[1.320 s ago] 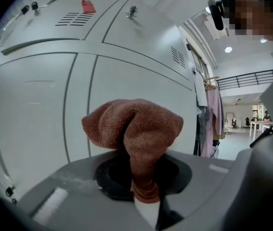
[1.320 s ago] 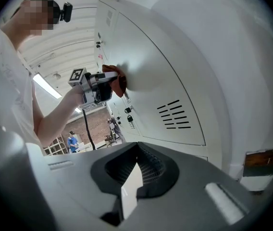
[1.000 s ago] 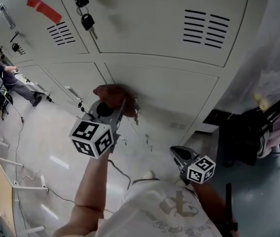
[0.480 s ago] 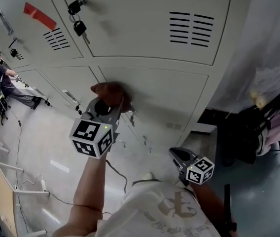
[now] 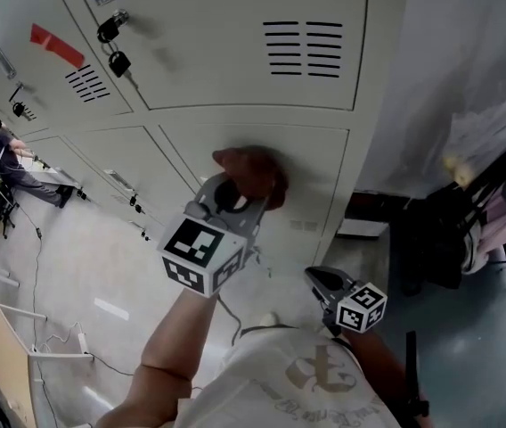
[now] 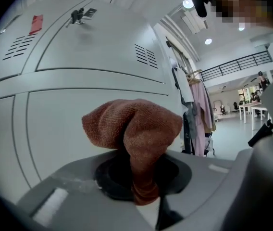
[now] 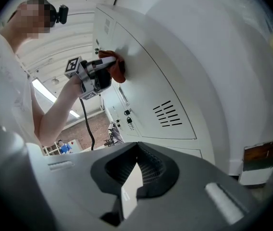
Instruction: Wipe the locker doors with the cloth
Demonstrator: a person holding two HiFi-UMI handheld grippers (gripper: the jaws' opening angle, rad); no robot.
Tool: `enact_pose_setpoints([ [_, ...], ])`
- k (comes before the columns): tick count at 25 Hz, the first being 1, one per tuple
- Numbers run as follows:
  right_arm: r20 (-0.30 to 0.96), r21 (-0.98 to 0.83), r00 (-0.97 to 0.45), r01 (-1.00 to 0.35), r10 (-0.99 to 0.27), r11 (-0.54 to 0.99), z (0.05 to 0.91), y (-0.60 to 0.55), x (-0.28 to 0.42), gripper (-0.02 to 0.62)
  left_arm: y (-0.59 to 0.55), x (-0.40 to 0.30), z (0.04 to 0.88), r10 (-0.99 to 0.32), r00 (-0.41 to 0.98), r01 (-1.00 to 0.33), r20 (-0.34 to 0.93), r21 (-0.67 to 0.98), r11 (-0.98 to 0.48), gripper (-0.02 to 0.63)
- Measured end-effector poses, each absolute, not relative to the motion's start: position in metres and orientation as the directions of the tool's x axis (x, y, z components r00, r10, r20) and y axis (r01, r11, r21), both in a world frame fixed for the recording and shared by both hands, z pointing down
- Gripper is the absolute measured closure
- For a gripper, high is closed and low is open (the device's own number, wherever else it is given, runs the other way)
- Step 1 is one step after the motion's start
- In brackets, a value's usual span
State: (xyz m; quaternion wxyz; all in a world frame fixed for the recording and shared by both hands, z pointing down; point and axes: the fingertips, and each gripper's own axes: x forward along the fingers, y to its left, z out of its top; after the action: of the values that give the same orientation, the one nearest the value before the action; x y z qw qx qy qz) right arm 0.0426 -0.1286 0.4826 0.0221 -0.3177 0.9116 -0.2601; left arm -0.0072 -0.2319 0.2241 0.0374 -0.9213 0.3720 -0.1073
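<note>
In the head view a brown cloth (image 5: 253,171) is pressed against a lower grey locker door (image 5: 311,163), close to its right side. My left gripper (image 5: 240,196) is shut on that cloth, its marker cube nearer to me. The left gripper view shows the cloth (image 6: 137,131) bunched and clamped in the left gripper (image 6: 140,179), with the locker door (image 6: 55,124) right behind it. My right gripper (image 5: 322,279) hangs low by my body, away from the lockers, shut and holding nothing. From the right gripper view the cloth (image 7: 117,67) shows against the door, far off.
Keys (image 5: 115,58) hang from the lock of the upper door, beside a strip of red tape (image 5: 55,45) and vent slots (image 5: 302,48). Dark bags and hanging clothes (image 5: 471,226) stand to the right of the lockers. A seated person (image 5: 8,163) is far off at the left.
My left gripper has carried the cloth to the right across the lower locker door. The right gripper has stayed where it was.
</note>
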Motion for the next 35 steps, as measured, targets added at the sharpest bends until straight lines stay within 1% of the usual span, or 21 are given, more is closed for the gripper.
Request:
enact_pose_setpoints([
  [7, 0.121, -0.496, -0.774, -0.590, -0.622, 0.637, 0.482, -0.125, 0.064, 0.588, -0.217, 0.049, 0.214, -0.606, 0.779, -0.588, 0.163, -0.147, -0.796, 0.529],
  [18, 0.108, -0.506, -0.751, -0.606, -0.652, 0.614, 0.485, -0.122, 0.093, 0.588, -0.202, 0.104, 0.224, -0.534, 0.825, -0.513, 0.186, -0.150, -0.845, 0.528],
  [23, 0.092, -0.534, -0.793, -0.550, -0.602, 0.642, 0.487, -0.123, 0.076, 0.588, -0.202, 0.086, 0.225, -0.583, 0.778, -0.555, 0.234, -0.179, -0.812, 0.528],
  [27, 0.106, -0.526, -0.790, -0.560, -0.604, 0.641, 0.491, -0.122, 0.097, 0.588, -0.201, 0.101, 0.203, -0.568, 0.803, -0.543, 0.181, -0.174, -0.822, 0.528],
  [31, 0.093, -0.531, -0.814, -0.527, -0.573, 0.663, 0.492, -0.118, 0.108, 0.588, -0.196, 0.105, 0.171, -0.608, 0.781, -0.577, 0.144, -0.207, -0.790, 0.528],
  [35, 0.105, -0.532, -0.772, -0.576, -0.626, 0.621, 0.492, -0.120, 0.131, 0.588, -0.201, 0.128, 0.160, -0.527, 0.840, -0.501, 0.125, -0.191, -0.844, 0.528],
])
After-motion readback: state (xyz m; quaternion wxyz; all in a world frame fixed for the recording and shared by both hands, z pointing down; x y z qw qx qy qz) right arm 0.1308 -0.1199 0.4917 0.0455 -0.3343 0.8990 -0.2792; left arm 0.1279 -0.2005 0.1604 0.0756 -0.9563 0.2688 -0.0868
